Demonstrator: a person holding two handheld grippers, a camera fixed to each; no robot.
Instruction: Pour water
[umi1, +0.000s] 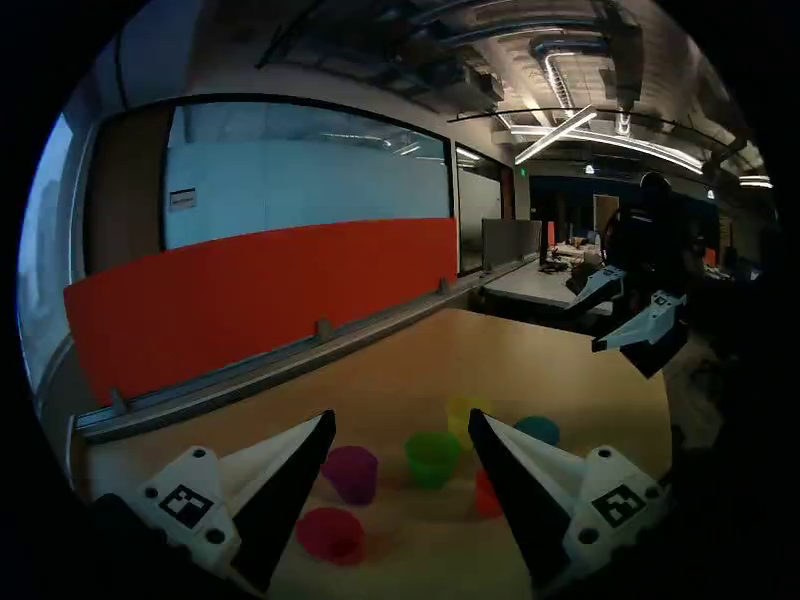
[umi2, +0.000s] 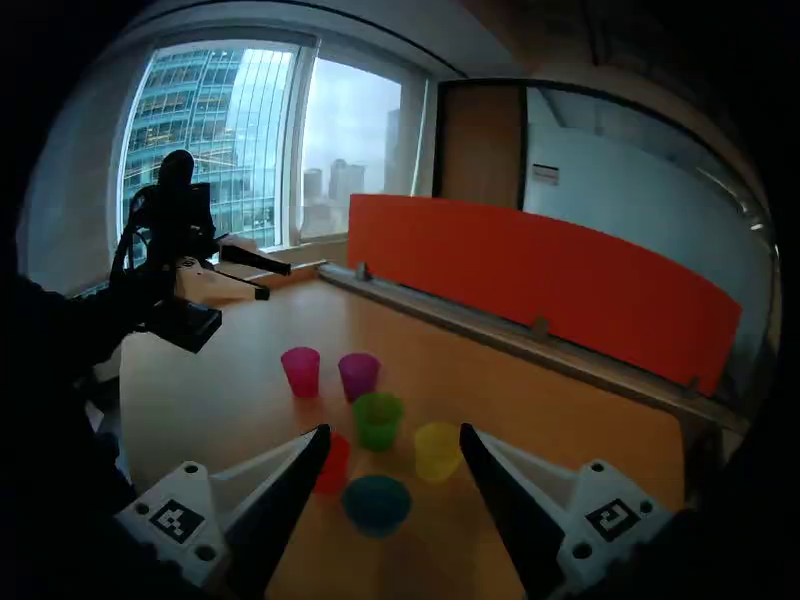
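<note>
Left gripper (umi1: 398, 414) and right gripper (umi2: 392, 428) hover empty, fingers spread, over the wooden table (umi1: 420, 350), seemingly sizing up a pick. Five more plastic cups (umi1: 352, 472) crowd round the green cup (umi1: 432, 457) within easy reach; whether any holds water, I cannot tell.

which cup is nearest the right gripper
The blue cup, low between the right gripper's fingers; the red cup and yellow cup stand just behind it, the rest farther back.
</note>
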